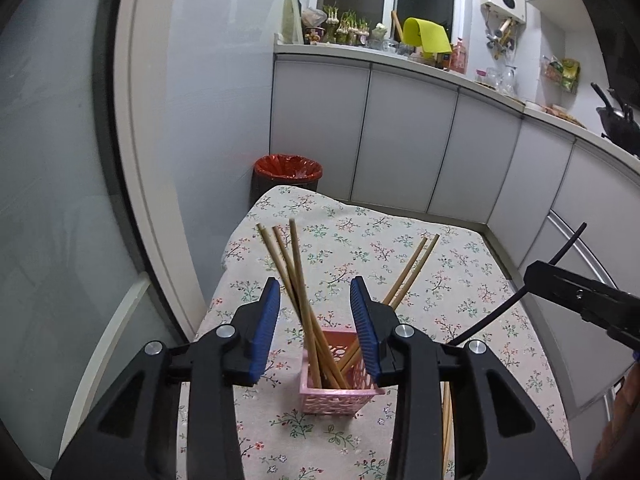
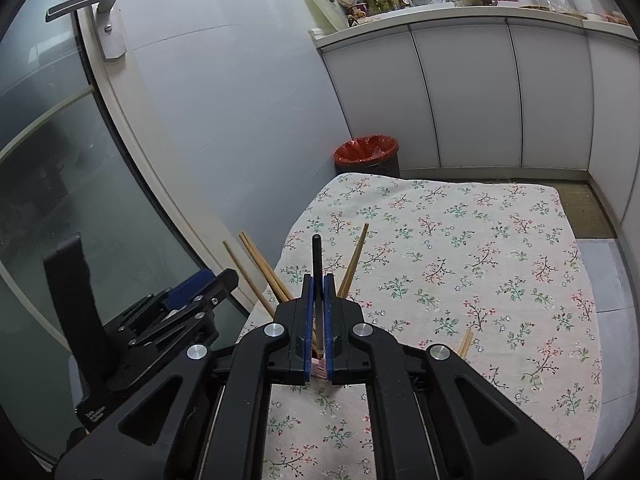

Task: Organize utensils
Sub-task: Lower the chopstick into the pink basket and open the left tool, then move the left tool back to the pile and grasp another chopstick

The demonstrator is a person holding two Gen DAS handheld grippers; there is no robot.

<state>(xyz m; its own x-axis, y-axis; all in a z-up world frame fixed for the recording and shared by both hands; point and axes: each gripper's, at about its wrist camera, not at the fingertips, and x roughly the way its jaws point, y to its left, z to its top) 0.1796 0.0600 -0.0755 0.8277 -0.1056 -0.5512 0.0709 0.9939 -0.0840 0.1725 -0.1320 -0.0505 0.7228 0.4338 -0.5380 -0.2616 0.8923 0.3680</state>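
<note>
Left wrist view: my left gripper (image 1: pixel 314 320) hangs with its jaws spread wide and nothing between them, just above the pink basket (image 1: pixel 338 394), which stands on the floral tablecloth (image 1: pixel 440 280) near the table's near edge. Wooden chopsticks (image 1: pixel 298 280) lean out of the basket, fanning left and right. More chopsticks (image 1: pixel 447 424) lie flat on the cloth at the near right. My right gripper (image 2: pixel 319 312) is clamped on a black chopstick (image 2: pixel 317 264), upright over the basket. Past the table's far left corner stands a red-lined bin (image 1: pixel 288 172).
</note>
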